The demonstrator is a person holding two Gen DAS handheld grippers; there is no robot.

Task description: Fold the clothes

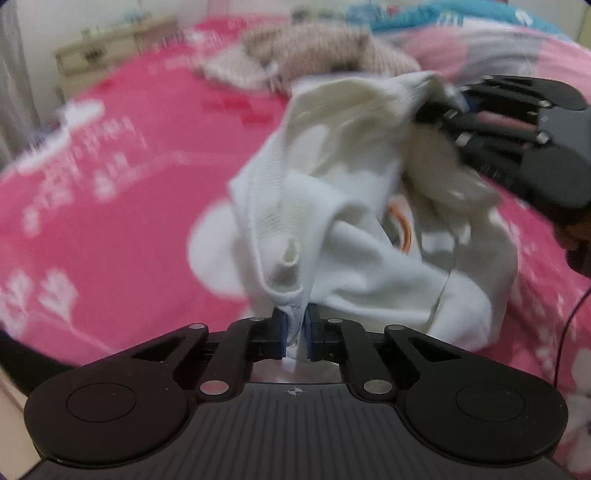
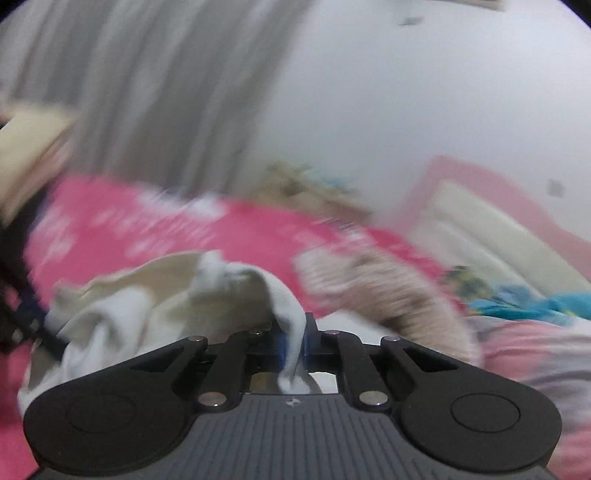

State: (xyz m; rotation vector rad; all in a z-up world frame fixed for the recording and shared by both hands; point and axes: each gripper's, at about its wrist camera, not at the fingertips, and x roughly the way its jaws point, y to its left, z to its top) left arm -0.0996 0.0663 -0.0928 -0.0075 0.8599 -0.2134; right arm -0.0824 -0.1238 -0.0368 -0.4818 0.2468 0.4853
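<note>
The left hand-held gripper [image 1: 295, 332] is closed down on a bunched edge of the white garment [image 1: 332, 221], cloth squeezed between its blue pads. The right hand-held gripper [image 2: 293, 341] is likewise pinched tight on another white fold of the same garment [image 2: 147, 295], and from the left wrist view it shows at the upper right [image 1: 458, 110], gripping the cloth's far top edge. The garment hangs crumpled between the two, lifted above the bed, with a small orange mark [image 1: 402, 229] showing in its folds (what kind of garment it is cannot be told from this tangle).

The step in hand looks like opening the piece out before any fold. To do it well, I judge that both grips should hold firm while the two draw apart until the fabric goes flat and taut, then lower it evenly onto the pink patterned bedspread [image 1: 129, 184] so that no crease gets trapped underneath.

Farther up the bed lies a beige knitted garment [image 1: 325, 48], and beyond it some blue cloth [image 1: 443, 14]. A pale wooden cabinet [image 1: 110, 40] stands past the bed's far edge. From the right wrist view a grey curtain [image 2: 166, 92] hangs beside a white wall [image 2: 406, 92], and a cream padded headboard [image 2: 498, 236] with a pink frame rises at the right. Both views are blurred by motion.
</note>
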